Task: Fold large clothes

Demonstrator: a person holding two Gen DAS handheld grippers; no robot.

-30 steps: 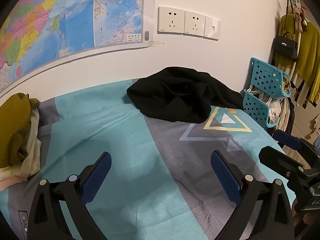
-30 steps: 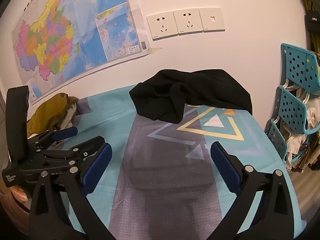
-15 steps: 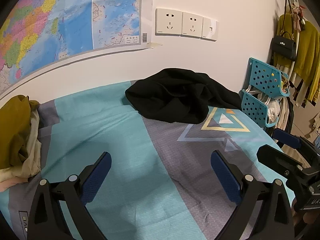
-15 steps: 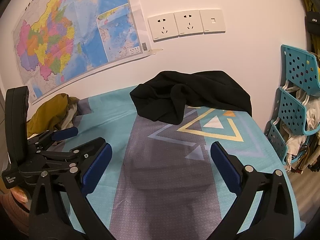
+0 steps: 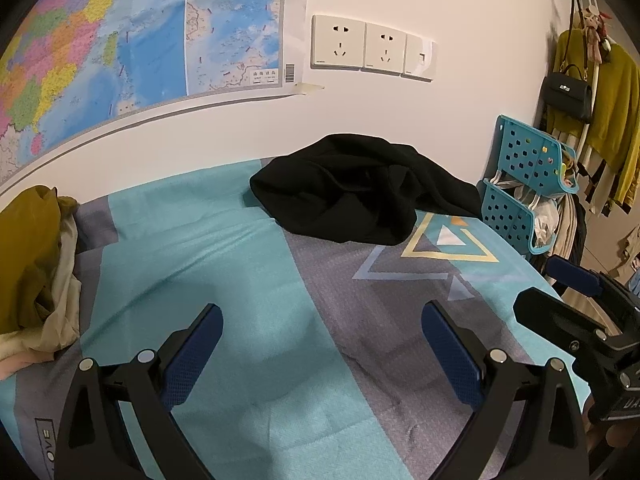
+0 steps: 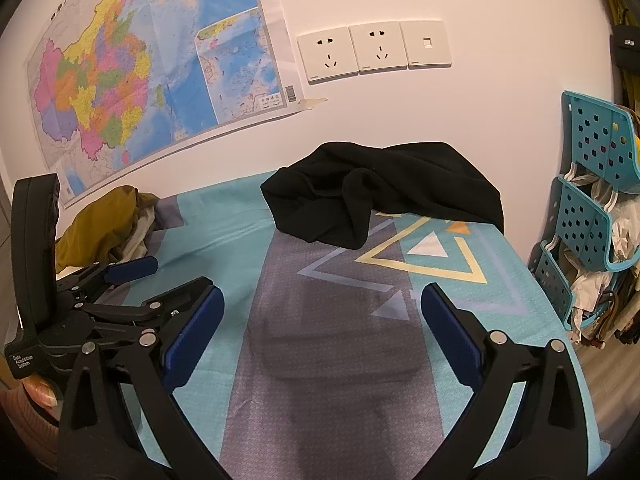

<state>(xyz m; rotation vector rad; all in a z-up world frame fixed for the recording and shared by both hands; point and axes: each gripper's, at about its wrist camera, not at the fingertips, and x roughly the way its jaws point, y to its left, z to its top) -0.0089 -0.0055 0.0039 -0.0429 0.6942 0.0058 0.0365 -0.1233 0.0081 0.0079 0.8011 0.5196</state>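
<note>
A crumpled black garment (image 5: 360,192) lies at the far edge of the table against the wall; it also shows in the right wrist view (image 6: 380,196). My left gripper (image 5: 320,344) is open and empty, held above the teal and grey tablecloth (image 5: 224,264), well short of the garment. My right gripper (image 6: 320,328) is open and empty too, over the grey band of the cloth (image 6: 332,344). The right gripper also shows at the right edge of the left wrist view (image 5: 576,300), and the left gripper shows at the left of the right wrist view (image 6: 132,284).
A pile of mustard and cream clothes (image 5: 32,264) lies at the table's left end. A blue perforated rack (image 5: 524,192) with clothes stands past the right end. The wall behind carries a map (image 6: 140,64) and sockets (image 6: 352,52). Clothes and a black bag (image 5: 568,96) hang at far right.
Both grippers have crept slightly forward toward the black garment, which sits a little lower in the views. Jaws stay open.
</note>
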